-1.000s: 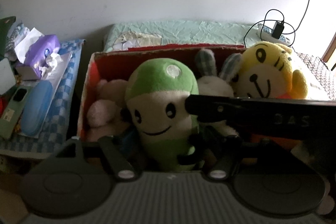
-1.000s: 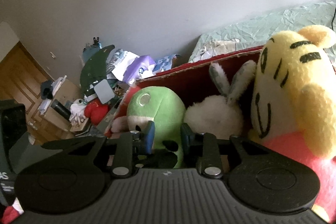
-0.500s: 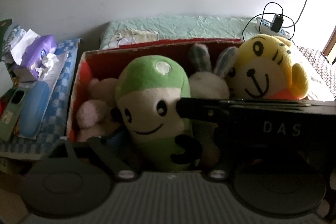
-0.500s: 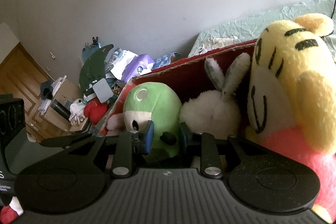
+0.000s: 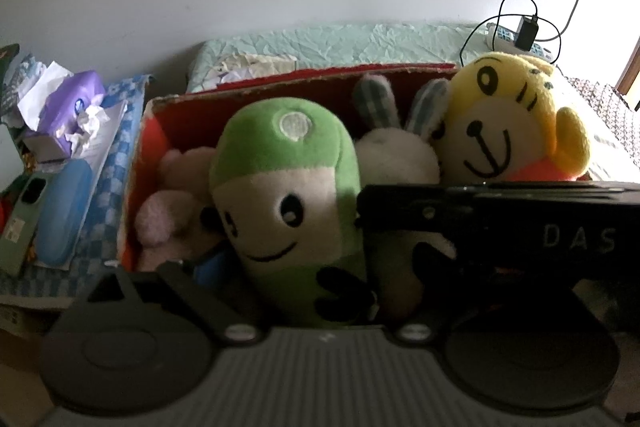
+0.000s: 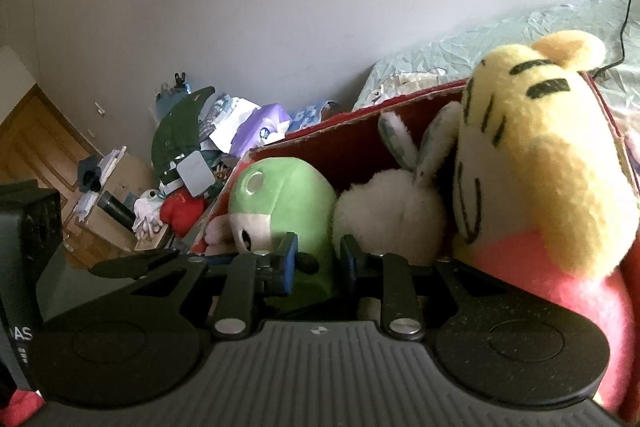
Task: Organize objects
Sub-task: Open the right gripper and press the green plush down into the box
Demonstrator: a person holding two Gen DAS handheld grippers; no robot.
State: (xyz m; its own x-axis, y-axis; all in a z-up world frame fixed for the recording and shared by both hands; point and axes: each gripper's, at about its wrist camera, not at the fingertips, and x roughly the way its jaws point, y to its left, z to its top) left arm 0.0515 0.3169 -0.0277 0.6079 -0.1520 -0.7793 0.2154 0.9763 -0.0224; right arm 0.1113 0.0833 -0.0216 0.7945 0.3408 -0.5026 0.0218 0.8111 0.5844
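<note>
A red cardboard box (image 5: 280, 87) holds a pink plush (image 5: 168, 211), a green plush toy (image 5: 280, 187), a white bunny (image 5: 396, 155) and a yellow tiger (image 5: 500, 123). My left gripper (image 5: 312, 279) straddles the green toy, its jaws opening wide. Its left finger (image 5: 192, 279) stands clear of the toy, and the right one is hidden behind the other tool. My right gripper (image 6: 318, 263) reaches in from the right. Its blue pads (image 6: 289, 263) pinch the green plush toy (image 6: 288, 203) low on its side, by its black hand. Beside it are the bunny (image 6: 392, 211) and the tiger (image 6: 540, 155).
Left of the box, a checkered cloth (image 5: 104, 195) carries a purple tissue box (image 5: 72, 111), a blue case (image 5: 60, 211) and a green phone (image 5: 24, 215). Behind is a bed (image 5: 360, 43) with a power strip and charger (image 5: 524, 31). Clutter (image 6: 180, 155) and a wooden door (image 6: 36, 151) lie further left.
My left gripper's jaws have spread wider, off the green plush toy. My right gripper's pads have drawn a little closer together on the toy. Both hands stayed about where they were.
</note>
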